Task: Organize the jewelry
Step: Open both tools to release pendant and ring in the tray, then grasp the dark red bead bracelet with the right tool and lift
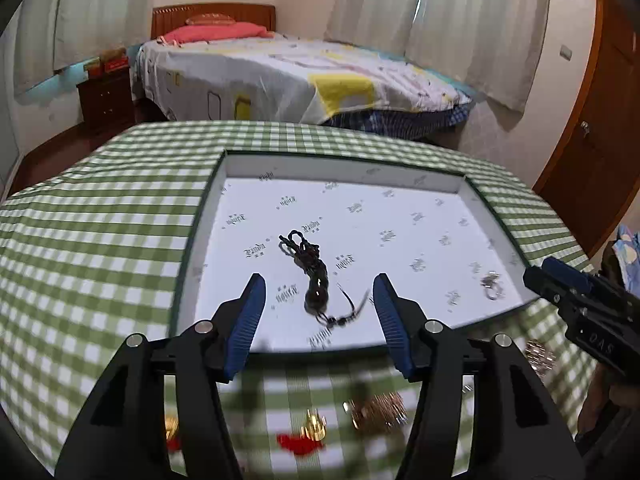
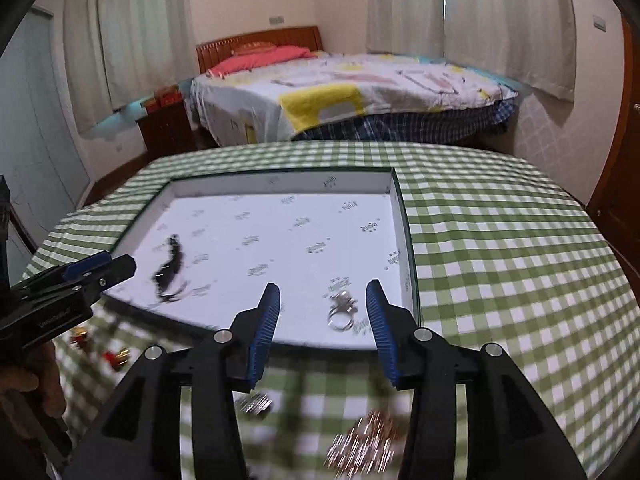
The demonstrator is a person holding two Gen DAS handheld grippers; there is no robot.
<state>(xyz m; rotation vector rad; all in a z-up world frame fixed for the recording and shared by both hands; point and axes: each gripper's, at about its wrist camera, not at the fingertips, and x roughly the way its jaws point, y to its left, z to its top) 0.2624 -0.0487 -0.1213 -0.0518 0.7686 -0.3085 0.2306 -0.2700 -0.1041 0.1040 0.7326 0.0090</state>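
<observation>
Dark beaded cord in white tray — limp, light, likely to snag; best pinched at fat bead near its lower end. Sits just ahead of left tool, 12 o'clock, between spread fingers, not touched. Left tool wide, holding nothing. Silver ring piece in tray's near-right corner, small, hard, slippery — take across the band. Lies at 12 o'clock of right tool, also wide and unloaded. Gold and red pieces blurred on tabletop at 6 o'clock, outside tray.

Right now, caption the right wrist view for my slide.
Right gripper open above the white tray, a silver ring between its fingers.
</observation>
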